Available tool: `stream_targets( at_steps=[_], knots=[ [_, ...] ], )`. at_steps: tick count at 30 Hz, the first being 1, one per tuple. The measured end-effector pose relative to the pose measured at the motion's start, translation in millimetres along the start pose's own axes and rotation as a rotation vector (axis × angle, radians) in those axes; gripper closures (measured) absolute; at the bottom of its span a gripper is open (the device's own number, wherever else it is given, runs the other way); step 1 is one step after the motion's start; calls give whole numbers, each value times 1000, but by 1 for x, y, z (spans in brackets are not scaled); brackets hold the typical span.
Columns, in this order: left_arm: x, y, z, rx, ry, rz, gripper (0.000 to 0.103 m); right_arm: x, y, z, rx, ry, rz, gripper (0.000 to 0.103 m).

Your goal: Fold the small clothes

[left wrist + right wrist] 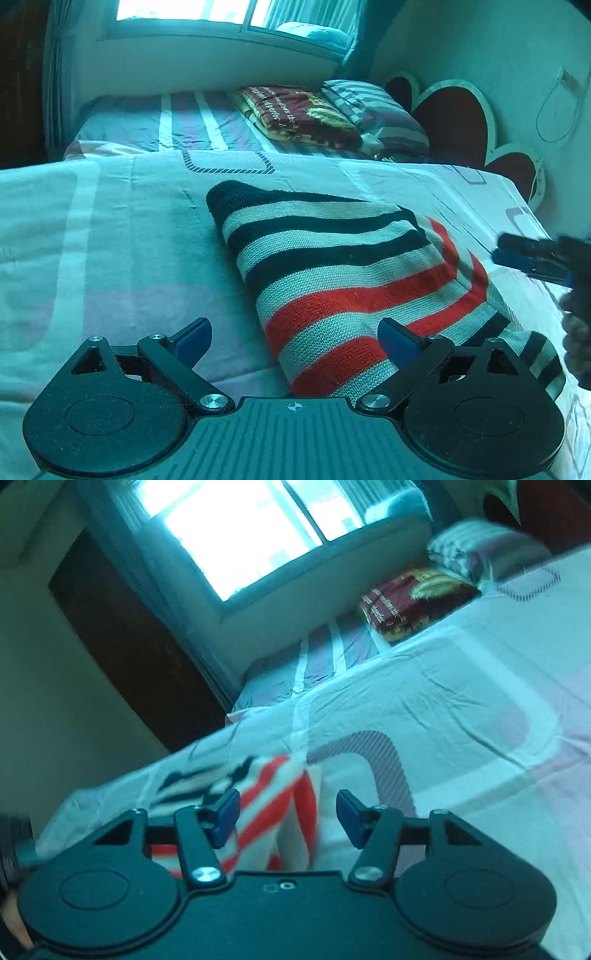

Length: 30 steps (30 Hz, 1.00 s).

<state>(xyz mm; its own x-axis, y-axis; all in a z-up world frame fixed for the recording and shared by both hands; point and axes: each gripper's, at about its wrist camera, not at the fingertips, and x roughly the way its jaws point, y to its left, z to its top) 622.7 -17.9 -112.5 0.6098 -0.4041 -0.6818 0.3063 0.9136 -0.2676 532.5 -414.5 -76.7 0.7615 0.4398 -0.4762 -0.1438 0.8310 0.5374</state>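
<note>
Left tongs [293, 343]: released, blue pads spread wide, nothing between them; they hover just over the near end of the striped knitted garment [354, 280] (black, white and red bands). Right tongs [288, 818]: parted, nothing pinched; garment edge lies beneath and to their left.

Garment lies on the pale patterned bed sheet [110, 229], already doubled over into a long wedge, dark cuff end pointing away.

Judgement: light, soft, limp knit; will sag and stretch, not slippery. Best taken at a folded edge or corner, pinching all layers together.

Left wrist view shows the whole garment and the right tongs at the frame's right edge. Right wrist view, blurred, shows only a corner of it, plus more bare sheet.
</note>
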Motion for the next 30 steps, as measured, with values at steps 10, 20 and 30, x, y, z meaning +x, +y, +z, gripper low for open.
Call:
stream_targets(
  at_steps=[10, 20, 30],
  knots=[
    [0, 1, 0, -21, -7, -46, 7, 42, -4, 4, 84, 11, 77, 95],
    [3, 14, 0, -26, 52, -174, 7, 8, -32, -1, 165, 68, 68, 27],
    [27, 27, -16, -186, 213, -428, 20, -8, -50, -33, 245, 270, 240, 27]
  ],
)
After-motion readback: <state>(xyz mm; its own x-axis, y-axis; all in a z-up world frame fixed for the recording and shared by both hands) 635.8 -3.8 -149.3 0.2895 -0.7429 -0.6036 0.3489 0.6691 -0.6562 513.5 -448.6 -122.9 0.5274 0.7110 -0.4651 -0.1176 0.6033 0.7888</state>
